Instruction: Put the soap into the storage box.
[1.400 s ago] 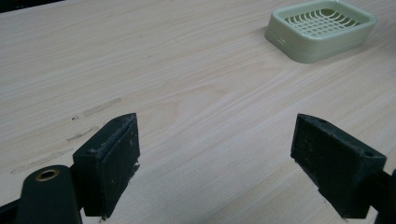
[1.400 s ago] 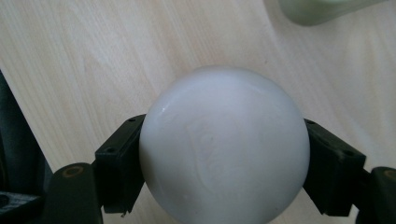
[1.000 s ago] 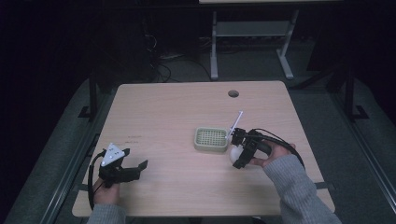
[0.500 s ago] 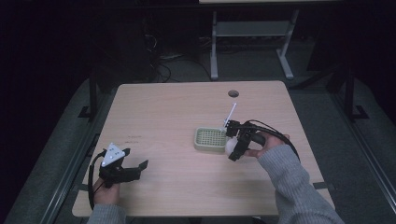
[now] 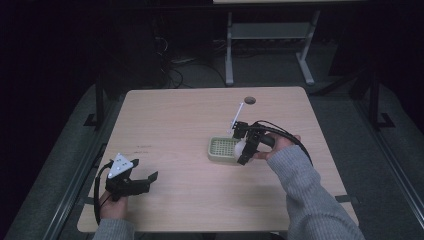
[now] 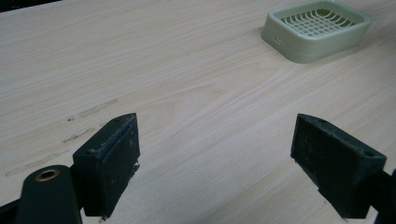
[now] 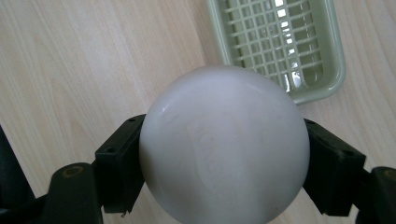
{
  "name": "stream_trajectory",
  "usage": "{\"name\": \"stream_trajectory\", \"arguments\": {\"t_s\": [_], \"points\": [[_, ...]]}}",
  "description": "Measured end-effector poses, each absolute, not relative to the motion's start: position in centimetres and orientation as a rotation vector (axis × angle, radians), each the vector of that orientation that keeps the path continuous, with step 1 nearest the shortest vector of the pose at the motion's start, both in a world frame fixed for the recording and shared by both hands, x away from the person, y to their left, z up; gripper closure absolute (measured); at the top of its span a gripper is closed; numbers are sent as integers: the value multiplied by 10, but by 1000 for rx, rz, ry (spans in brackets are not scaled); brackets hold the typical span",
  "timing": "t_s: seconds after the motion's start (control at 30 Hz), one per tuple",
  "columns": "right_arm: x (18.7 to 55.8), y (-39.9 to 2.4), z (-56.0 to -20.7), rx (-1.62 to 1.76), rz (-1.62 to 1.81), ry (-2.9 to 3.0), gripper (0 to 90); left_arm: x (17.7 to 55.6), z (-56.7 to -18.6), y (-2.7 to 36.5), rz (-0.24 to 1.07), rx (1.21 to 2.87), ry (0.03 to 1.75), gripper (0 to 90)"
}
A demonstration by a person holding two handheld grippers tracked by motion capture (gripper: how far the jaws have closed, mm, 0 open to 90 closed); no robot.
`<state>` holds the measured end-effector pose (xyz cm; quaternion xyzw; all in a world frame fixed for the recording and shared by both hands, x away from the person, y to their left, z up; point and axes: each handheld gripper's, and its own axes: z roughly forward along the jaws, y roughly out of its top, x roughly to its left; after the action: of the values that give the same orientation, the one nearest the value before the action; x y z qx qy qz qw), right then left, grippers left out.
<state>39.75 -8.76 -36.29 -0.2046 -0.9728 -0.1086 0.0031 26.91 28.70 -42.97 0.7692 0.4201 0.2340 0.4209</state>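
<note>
The right gripper (image 5: 244,146) is clamped on a white rounded bar of soap (image 7: 224,144), one black jaw pressed to each side of it, and holds it in the air at the near right edge of the pale green slotted soap dish (image 5: 223,149) in the middle of the desk (image 5: 175,115). In the right gripper view the soap hangs over bare wood, with the dish (image 7: 280,42) just beyond it and off to one side, so it is not yet above the grid. I judge this to be the carrying step: the soap is grasped and lifted, and being brought to the dish.

The next move, as I see it, calls for a short shift sideways until the soap sits squarely over the slots, then a gentle lowering before the jaws part; the smooth round shape could slip or roll if released early.

The left gripper (image 5: 131,180) rests idle at the near left corner of the desk, jaws wide apart and holding nothing.
</note>
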Motion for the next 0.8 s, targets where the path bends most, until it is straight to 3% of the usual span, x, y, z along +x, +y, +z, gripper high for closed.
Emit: {"name": "stream_trajectory", "arguments": {"t_s": [0.8], "points": [[428,-56,-362,-588,-312,-3065,237,269,-429,288,592,1924,1054,152]]}}
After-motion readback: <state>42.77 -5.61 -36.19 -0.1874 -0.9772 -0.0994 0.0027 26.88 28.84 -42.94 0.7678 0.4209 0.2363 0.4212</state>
